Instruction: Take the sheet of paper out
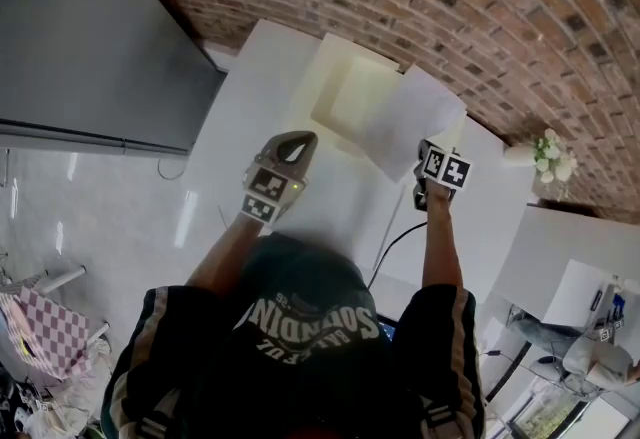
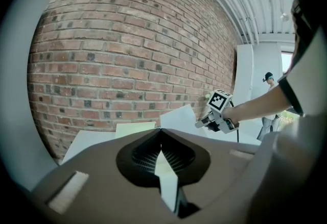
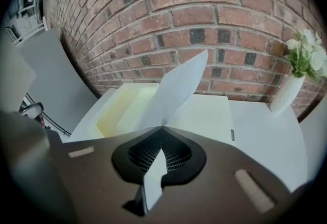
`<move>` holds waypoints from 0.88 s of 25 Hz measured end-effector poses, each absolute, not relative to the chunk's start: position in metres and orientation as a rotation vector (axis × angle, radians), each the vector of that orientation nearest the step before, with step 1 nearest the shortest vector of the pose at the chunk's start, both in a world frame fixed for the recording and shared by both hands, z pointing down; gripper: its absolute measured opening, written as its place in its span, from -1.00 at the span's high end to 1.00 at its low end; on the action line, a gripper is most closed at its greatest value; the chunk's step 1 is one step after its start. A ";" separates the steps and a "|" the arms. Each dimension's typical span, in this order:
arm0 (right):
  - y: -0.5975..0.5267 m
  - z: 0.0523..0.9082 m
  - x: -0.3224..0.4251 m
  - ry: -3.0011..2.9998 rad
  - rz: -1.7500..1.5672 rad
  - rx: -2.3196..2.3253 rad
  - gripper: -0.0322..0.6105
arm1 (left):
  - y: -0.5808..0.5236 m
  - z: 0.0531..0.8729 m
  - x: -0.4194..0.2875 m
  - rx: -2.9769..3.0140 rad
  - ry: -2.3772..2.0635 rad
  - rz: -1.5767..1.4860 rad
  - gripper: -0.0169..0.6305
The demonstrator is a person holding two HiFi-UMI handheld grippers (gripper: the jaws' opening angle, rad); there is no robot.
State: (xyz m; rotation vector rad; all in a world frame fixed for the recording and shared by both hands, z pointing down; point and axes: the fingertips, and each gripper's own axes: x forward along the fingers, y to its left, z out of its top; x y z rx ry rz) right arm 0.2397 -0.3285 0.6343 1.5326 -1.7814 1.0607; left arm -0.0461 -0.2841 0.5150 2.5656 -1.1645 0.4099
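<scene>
my r gripper (image 3: 162,127) clamped on the sheet of paper (image 3: 180,89); l gripper (image 2: 161,130) shut, empty. i'd lift slow n straight so it clears the tray (image 3: 120,103) rim w/o creasing.

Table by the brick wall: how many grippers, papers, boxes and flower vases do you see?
Grey grippers: 2, left gripper and right gripper
White sheet of paper: 1
Pale yellow open box: 1
White vase of flowers: 1
Total: 5
</scene>
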 end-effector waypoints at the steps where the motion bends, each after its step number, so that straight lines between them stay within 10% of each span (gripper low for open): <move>1: -0.326 0.629 0.238 -1.795 1.051 1.540 0.89 | -0.283 0.513 -0.047 2.570 -1.167 0.404 0.91; 22: -0.308 0.494 0.183 -2.149 0.821 1.622 0.89 | -0.280 0.488 -0.065 2.612 -1.220 0.361 0.91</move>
